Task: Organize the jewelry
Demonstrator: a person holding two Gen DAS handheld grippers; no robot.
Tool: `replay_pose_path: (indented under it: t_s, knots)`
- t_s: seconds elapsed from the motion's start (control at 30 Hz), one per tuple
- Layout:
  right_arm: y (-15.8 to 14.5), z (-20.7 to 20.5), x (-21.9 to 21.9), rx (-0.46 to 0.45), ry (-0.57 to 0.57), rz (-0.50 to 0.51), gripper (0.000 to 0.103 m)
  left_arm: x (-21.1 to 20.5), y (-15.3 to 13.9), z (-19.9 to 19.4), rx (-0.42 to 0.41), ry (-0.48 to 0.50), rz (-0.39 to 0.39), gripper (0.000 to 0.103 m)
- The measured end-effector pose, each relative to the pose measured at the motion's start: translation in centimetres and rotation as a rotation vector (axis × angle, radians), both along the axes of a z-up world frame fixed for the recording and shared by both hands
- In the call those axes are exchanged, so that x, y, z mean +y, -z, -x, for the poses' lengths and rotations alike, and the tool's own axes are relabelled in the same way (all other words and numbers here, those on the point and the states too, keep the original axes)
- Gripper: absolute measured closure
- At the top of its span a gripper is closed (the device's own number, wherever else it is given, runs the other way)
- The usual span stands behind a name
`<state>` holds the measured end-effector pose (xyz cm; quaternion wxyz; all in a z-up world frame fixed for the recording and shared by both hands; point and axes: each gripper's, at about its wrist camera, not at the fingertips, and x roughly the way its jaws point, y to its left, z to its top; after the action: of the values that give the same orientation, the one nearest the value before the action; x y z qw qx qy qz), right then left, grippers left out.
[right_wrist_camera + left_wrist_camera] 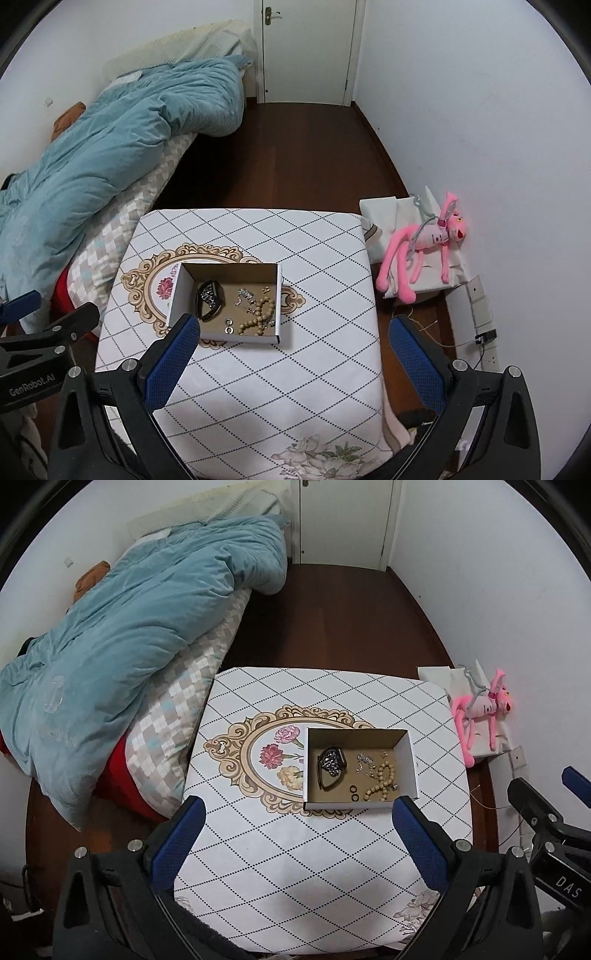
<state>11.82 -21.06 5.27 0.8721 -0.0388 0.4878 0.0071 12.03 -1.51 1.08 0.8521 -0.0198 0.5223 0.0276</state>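
A small open cardboard box (410, 764) (177, 295) sits on the white diamond-patterned table (295, 849) (314, 369). Inside lie a dark watch with a metal band (330, 762) (209, 295), a tan bead bracelet (380, 784) (258, 317), a silver chain (364, 762) (243, 295) and two small rings (354, 793) (229, 326). My left gripper (299, 808) is open and empty, above the table just short of the box. My right gripper (291, 325) is open and empty, its left finger (173, 354) overlapping the box's near left corner in view.
A bed with a blue quilt (122, 627) (110, 140) lies left of the table. A pink plush toy (484, 709) (424, 240) lies on white bags by the right wall. A closed door (343, 520) (306, 48) is at the far end. Cables and sockets (480, 332) lie right.
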Motion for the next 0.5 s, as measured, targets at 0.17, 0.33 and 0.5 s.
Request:
replay_pose_path:
  t_s: [0.17,0.33,0.5]
  knots:
    - [0.3,-1.1,0.1,0.028,-0.004,0.005,0.000,0.0,0.6,-0.8,0.028,-0.001,0.000,0.000]
    - [0.5,-1.3,-0.1,0.042,-0.005,0.002,0.000,0.2,0.8,-1.1,0.037,-0.010,-0.007,0.000]
    - [0.6,-1.3,0.0,0.050,-0.012,0.004,0.000,0.4,0.8,-1.1,0.034,-0.019,-0.015,0.000]
